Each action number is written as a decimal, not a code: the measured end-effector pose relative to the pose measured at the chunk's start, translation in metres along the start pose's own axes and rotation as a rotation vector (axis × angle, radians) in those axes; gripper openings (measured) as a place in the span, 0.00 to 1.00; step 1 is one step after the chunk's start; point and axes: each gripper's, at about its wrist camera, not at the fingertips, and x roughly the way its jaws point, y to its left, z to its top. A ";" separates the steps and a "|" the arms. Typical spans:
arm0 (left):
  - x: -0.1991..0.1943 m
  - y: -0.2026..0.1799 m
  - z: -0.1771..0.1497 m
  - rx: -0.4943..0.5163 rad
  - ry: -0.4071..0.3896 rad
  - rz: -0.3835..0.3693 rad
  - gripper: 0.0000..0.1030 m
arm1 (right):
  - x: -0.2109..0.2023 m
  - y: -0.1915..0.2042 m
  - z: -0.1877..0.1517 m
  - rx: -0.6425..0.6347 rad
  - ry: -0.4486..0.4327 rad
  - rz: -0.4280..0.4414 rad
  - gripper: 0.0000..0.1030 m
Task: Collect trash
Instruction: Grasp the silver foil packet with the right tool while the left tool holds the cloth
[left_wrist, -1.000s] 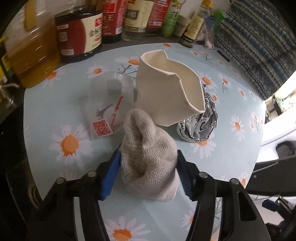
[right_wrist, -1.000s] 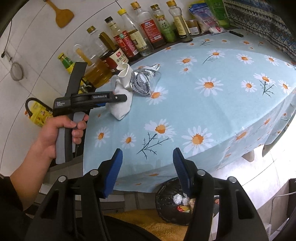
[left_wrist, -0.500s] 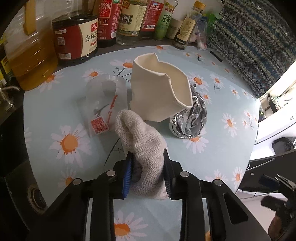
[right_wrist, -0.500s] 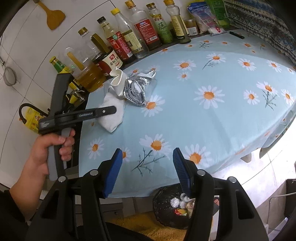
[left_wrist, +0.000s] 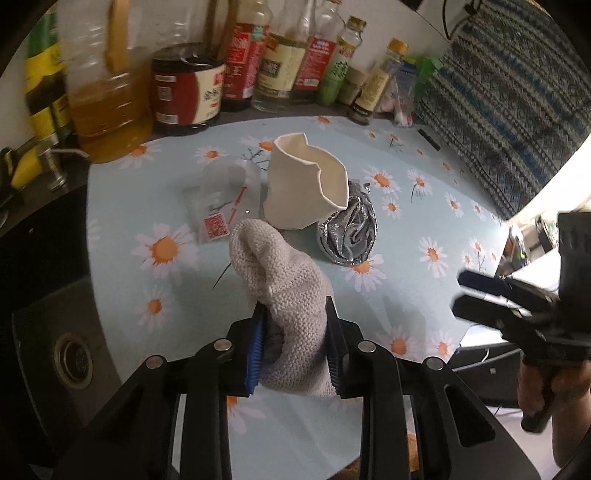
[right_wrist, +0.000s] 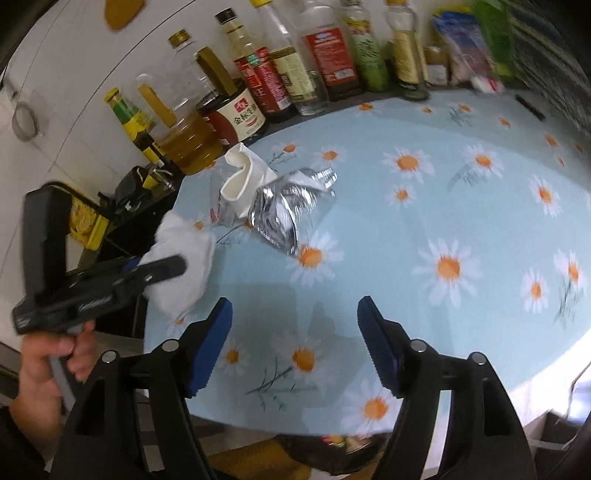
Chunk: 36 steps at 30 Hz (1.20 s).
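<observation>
Left wrist: fingers (left_wrist: 294, 345) now clamp cloth (left_wrist: 284, 291)

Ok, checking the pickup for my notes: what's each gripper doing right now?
Left gripper: shut on the crumpled cloth.
Right gripper: open, jaws just widened, nothing between them.

Trash pieces on the daisy tablecloth (left_wrist: 424, 295): one knitted cloth wad (left_wrist: 288, 295), one crumpled white paper cup (left_wrist: 306, 192), one crushed foil bag (left_wrist: 351, 236), one clear plastic packet (left_wrist: 218, 206) with a red label. Two handheld grippers, left gripper (left_wrist: 295, 350) and right gripper (right_wrist: 295, 347). Back row of bottles (right_wrist: 332, 55) roughly ten, exact count unclear from blur; one big oil jug (left_wrist: 103, 103), one dark sauce jar (left_wrist: 184, 96)
</observation>
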 end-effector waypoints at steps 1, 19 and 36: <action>-0.004 0.001 -0.003 -0.015 -0.007 0.004 0.26 | 0.004 0.001 0.006 -0.023 0.008 0.002 0.74; -0.034 0.015 -0.052 -0.216 -0.078 0.095 0.26 | 0.096 -0.001 0.075 -0.342 0.161 -0.057 0.91; -0.027 0.017 -0.071 -0.257 -0.056 0.086 0.26 | 0.141 0.011 0.096 -0.521 0.266 -0.051 0.95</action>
